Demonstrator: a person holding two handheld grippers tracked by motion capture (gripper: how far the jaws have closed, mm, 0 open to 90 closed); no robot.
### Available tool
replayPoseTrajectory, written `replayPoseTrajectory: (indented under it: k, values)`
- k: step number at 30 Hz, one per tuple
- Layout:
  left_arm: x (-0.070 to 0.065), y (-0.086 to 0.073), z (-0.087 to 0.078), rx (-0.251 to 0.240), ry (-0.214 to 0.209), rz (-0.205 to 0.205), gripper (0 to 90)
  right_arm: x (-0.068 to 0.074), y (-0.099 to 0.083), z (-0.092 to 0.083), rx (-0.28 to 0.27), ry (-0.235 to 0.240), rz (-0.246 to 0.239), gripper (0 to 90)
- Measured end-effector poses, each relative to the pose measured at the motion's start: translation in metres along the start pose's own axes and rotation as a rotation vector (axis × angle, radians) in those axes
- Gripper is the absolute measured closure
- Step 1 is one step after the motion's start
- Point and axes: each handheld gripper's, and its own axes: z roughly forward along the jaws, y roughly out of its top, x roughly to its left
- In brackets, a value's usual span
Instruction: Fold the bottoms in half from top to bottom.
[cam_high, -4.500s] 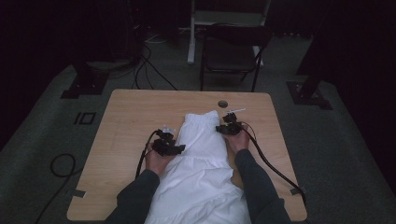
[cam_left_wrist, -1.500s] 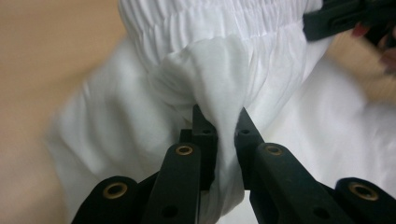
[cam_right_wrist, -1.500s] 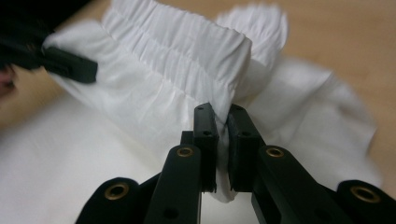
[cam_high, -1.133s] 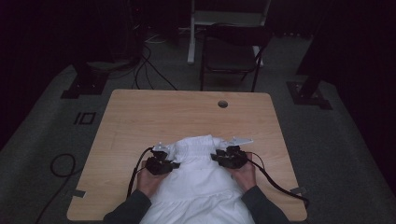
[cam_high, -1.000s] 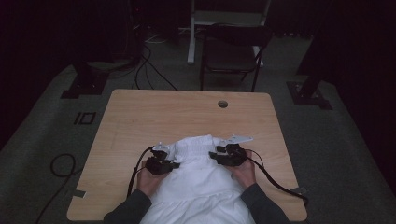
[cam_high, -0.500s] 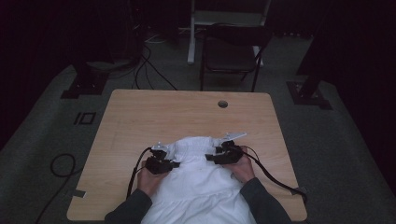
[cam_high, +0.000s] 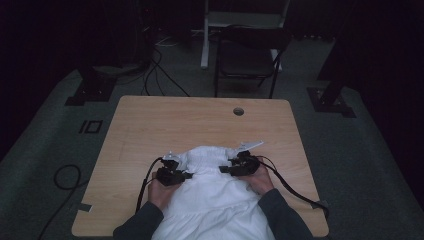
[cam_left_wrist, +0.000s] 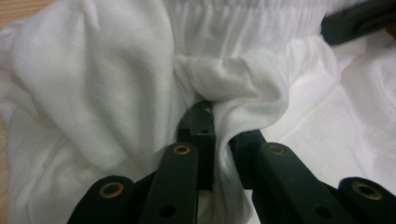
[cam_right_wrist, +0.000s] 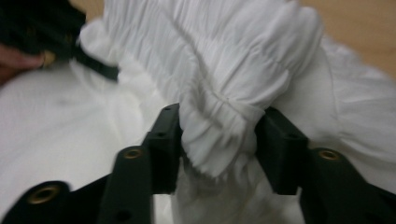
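Observation:
A white garment with a gathered elastic band lies on the wooden table and hangs over its near edge. My left gripper is at the cloth's left side, shut on a thin fold of the garment. At the band's right end is my right gripper. Its jaws have just been closing, and the bunched band fills the gap between both pads, pinched.
A round cable hole sits at the table's far right. A dark folding chair stands behind the table. Cables trail from both grippers over the near edge. The other gripper shows at the top right of the left gripper view.
The garment's far end, stretched near the hole before, is now folded back to mid-table. Over the last second my right gripper crept left onto the band; the left stayed put.

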Motion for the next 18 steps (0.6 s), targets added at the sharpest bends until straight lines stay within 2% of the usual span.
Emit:
replayPoseTrajectory:
  k: [2,4,7,9,12,15,18]
  values:
    - [-0.001,0.000,0.000,-0.001,0.005,0.004,82.7,0.001,0.000,0.000,0.007,-0.012,-0.003,72.9]
    - [-0.002,0.000,-0.001,-0.001,0.007,0.006,82.7,0.005,0.000,-0.004,-0.016,-0.018,0.003,78.3]
    - [-0.007,0.000,-0.012,-0.026,-0.012,-0.004,83.0,0.019,0.001,-0.015,-0.054,-0.033,-0.024,79.1]
    - [-0.013,0.000,-0.022,-0.043,-0.019,0.019,83.0,0.030,-0.001,-0.026,-0.074,-0.021,-0.038,79.0]
    - [-0.023,-0.004,-0.036,-0.053,-0.038,0.043,82.9,0.040,-0.004,-0.038,-0.080,0.009,-0.034,78.7]
    - [-0.029,-0.014,-0.037,-0.011,-0.035,0.057,82.9,0.046,-0.012,-0.041,-0.055,0.063,-0.004,78.9]
    - [-0.028,-0.027,-0.026,0.059,-0.030,0.054,83.0,0.050,-0.023,-0.031,0.021,0.064,0.011,79.1]
